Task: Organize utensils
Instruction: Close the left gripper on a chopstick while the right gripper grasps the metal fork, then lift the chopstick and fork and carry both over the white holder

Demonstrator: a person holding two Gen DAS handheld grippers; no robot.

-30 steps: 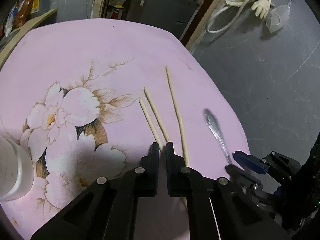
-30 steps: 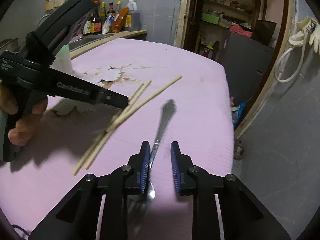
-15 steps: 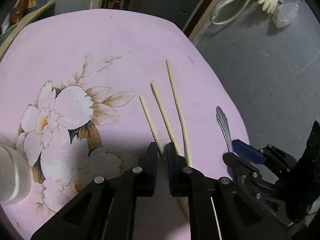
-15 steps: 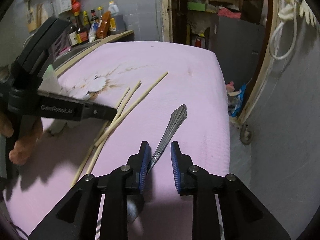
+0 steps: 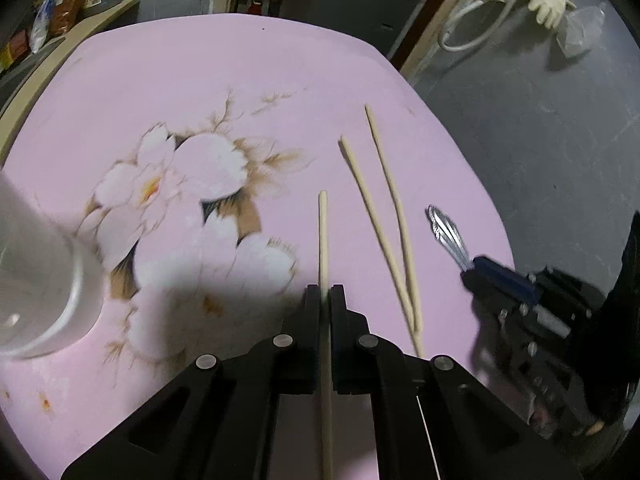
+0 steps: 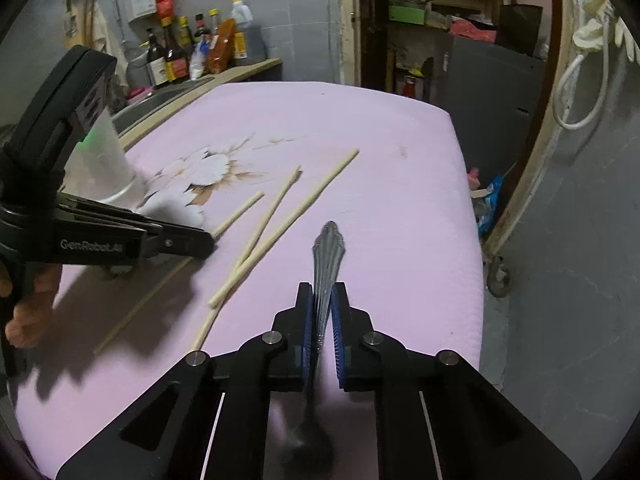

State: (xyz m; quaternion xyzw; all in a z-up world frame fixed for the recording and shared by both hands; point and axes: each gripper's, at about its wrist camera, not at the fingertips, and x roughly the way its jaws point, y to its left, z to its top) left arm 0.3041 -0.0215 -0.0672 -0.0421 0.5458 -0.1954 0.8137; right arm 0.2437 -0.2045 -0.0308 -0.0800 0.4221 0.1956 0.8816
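1. Black-fingered left gripper point(image 5: 325, 294) is pinching one pale wooden chopstick point(image 5: 322, 236), whose tip points to twelve o'clock over the pink flowered tabletop point(image 5: 248, 80).
2. Blue-padded right gripper point(image 6: 321, 300) has just closed and now clamps the fluted silver spoon handle point(image 6: 328, 252).
3. Two loose wooden chopsticks point(image 5: 394, 232) lie at one o'clock of the left gripper, meeting at their near ends.
4. Judged step: both pickups made. Next, carry each utensil to the translucent plastic cup point(image 5: 36, 280) at nine o'clock and drop it in upright.
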